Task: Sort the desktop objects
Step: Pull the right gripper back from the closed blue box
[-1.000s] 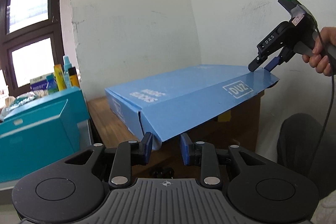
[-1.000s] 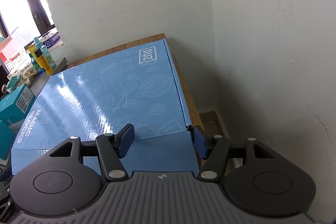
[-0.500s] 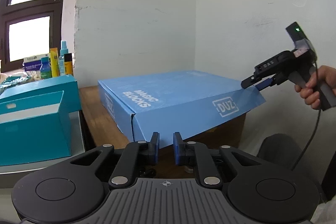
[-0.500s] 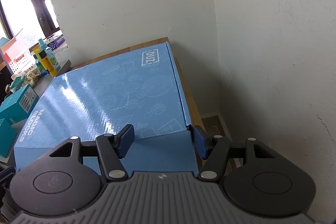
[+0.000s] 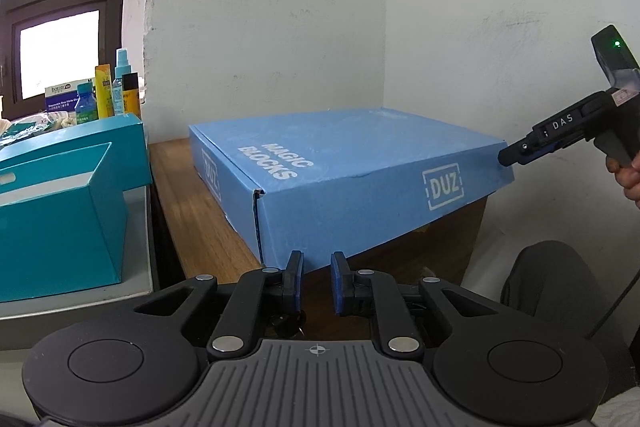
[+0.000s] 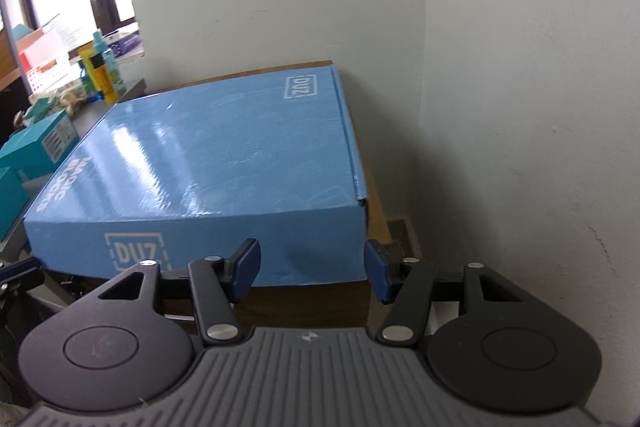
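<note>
The blue box [image 5: 352,167] sits on the wooden table [image 5: 188,211], pushed into the corner where the two white walls meet. Its near edge hangs out past the front of the table. Everything here is told from the box.

The left gripper [image 5: 317,281] is right at the box's near left corner, just below the front side. Its jaws are pressed almost together. Only a thin gap shows, and nothing is in the gap. It does not hold the box.

The right gripper [image 6: 312,269] is at the box's near right corner. Its jaws are wide apart and are closing a little. The front side of the box lies between them in the picture. The right finger [image 6: 378,277] is just past the box's right corner. I cannot tell if either pad touches the cardboard. From the left view, the tip of this gripper meets the box's right corner.

The box is wide and flat. Its long side runs from one gripper to the other, so each hand is next to its own corner. The teal boxes [image 5: 60,199] stand off to the left of the blue box.

I think the next move is a push or a lift at both corners together.
</note>
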